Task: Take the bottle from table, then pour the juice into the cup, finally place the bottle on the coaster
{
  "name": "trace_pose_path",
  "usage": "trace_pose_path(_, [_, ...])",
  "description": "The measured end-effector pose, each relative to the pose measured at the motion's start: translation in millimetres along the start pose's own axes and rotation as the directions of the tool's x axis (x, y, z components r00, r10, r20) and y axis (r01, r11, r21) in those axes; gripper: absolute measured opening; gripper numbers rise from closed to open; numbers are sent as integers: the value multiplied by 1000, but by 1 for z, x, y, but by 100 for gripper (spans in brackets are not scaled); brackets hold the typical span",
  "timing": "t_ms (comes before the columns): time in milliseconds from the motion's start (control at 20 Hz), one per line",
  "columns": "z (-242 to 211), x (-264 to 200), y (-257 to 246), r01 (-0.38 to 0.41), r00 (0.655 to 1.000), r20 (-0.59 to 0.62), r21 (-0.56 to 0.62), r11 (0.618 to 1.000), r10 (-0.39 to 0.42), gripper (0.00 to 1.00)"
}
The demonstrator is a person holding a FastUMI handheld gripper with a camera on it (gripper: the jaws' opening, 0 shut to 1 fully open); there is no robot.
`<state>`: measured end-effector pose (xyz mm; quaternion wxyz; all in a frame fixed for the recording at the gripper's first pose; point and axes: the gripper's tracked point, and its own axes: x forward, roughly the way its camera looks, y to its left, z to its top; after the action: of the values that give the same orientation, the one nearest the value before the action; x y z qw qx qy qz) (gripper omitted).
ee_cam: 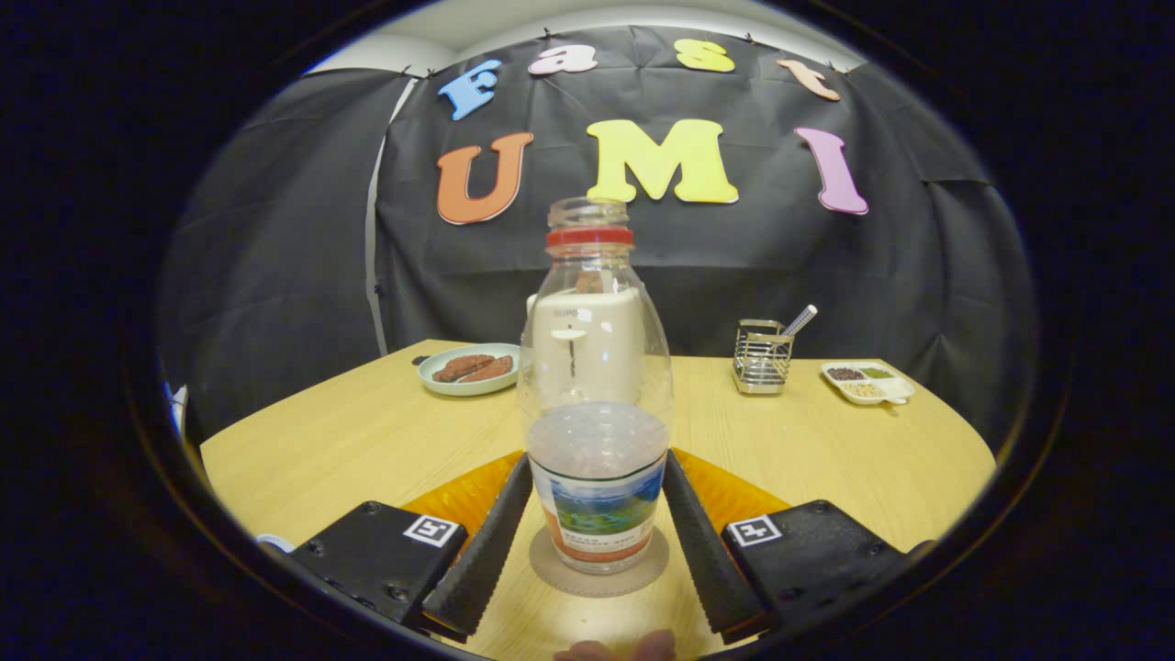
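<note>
The wooden table [367,431] carries everything. A clear uncapped bottle [595,386] stands upright on a round coaster [598,569] near the table's front edge. The gripper [595,542] is spread, its ribbed fingers [482,551] flanking the bottle's base, contact unclear. Toward the far edge sit a plate [470,369], a wire caddy [762,356] and a divided dish [867,381].

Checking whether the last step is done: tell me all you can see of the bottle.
The bottle is clear plastic, uncapped, with a red neck ring and a printed label low on its body. It looks nearly empty. It stands upright on the round coaster, between the fingers of the gripper, which flank its lower body closely; contact is unclear.
</note>
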<state>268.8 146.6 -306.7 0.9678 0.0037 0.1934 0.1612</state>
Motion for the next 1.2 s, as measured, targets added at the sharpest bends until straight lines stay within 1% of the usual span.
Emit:
trace_pose_path(100, [10, -12, -3, 21, 1000, 19, -29, 999, -21, 91])
trace_pose_path(250, [23, -32, -4, 43, 998, 57, -36, 998, -41, 91])
trace_pose_path(450, [45, -64, 2, 60, 992, 112, -76, 995, -51, 91])
trace_pose_path(500, [51, -72, 4, 64, 991, 125, -88, 994, -53, 93])
trace_pose_path(550, [59, -77, 4, 68, 988, 144, -89, 994, -54, 100])
trace_pose_path(600, [66, -81, 3, 91, 984, 164, -84, 992, -76, 100])
trace_pose_path(650, [67, -80, 0, 98, 982, 168, -80, 992, -83, 100])
trace_pose_path(700, [64, -75, 3, 95, 983, 166, -66, 993, -83, 100])
trace_pose_path(750, [57, -70, 5, 93, 987, 139, -47, 995, -86, 100])
trace_pose_path(800, [50, -67, 12, 67, 991, 117, -18, 998, -65, 100])
trace_pose_path(850, [49, -67, 13, 61, 993, 107, -6, 998, -60, 100])
trace_pose_path(1000, [67, -79, 21, 35, 990, 138, -14, 999, -32, 100])
trace_pose_path(1100, [73, -92, 27, 10, 989, 149, 22, 1000, -14, 100])
trace_pose_path(1200, [86, -106, 30, -12, 985, 171, 84, 996, -2, 100])
